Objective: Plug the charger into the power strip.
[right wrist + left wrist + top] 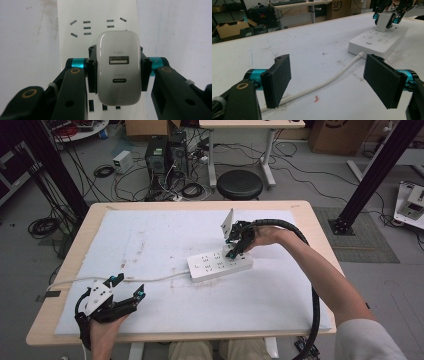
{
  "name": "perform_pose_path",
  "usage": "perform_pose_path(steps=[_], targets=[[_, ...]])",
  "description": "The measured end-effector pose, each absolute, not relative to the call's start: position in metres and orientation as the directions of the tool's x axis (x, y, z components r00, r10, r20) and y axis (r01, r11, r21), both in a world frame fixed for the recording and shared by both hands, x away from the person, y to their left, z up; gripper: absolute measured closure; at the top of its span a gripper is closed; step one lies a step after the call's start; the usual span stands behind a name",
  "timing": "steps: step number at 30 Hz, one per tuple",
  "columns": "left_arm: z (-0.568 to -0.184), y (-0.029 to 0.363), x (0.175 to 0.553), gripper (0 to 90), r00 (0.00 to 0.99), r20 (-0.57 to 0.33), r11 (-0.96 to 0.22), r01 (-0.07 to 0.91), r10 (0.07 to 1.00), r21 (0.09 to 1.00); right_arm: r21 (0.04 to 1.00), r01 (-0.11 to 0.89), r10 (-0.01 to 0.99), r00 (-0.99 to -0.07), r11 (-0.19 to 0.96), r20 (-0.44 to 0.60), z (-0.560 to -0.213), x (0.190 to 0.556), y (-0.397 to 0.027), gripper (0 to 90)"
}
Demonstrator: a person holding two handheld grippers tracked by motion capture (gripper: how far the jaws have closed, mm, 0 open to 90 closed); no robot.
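The white charger (118, 68), a block with 2 USB ports on its upper face, stands upright on the power strip (212, 269) at the strip's far-right end, clamped on 2 opposite sides by the right gripper (118, 71). Whether its prongs are seated or only resting on the socket face cannot be told. Risk 1: if the right gripper tilts while pressing or pulling, the prongs can bind in the slots, and the light strip can lift or skid across the white mat (150, 235). Risk 2: the smooth casing can slip between the pads if the force is off-axis. The left gripper (127, 287) rests well to the near-left of the strip, jaws wide apart and holding nothing, beside the strip's cable (329, 78). It does not brace the strip, so nothing resists that movement.
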State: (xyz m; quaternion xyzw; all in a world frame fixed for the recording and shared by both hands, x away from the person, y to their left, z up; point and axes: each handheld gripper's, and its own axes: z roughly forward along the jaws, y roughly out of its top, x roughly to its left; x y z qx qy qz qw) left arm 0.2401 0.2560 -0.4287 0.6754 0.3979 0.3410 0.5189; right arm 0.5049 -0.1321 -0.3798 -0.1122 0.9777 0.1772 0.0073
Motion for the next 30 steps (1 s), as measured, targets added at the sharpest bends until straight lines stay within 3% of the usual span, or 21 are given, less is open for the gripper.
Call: perform_pose_path(steps=[24, 27, 30], targets=[[-0.4302, 0.2655, 0.2376, 22.3, 0.439, 0.049, -0.145, 0.189, 0.897, 0.971, 0.361, -0.230, -0.232, -0.972, 0.904, -0.040, -0.3800, 0.5075, -0.1307, 61.9], [-0.4299, 0.2669, 0.2364, 22.3, 0.438, 0.047, -0.143, 0.190, 0.898, 0.971, 0.390, -0.226, -0.228, -0.973, 0.893, -0.042, -0.3790, 0.5065, -0.1301, 51.2], [-0.4298, 0.2669, 0.2361, 22.3, 0.437, 0.048, -0.144, 0.190, 0.898, 0.971, 0.399, -0.219, -0.220, -0.974, 0.890, -0.044, -0.3780, 0.5059, -0.1299, 46.8]])
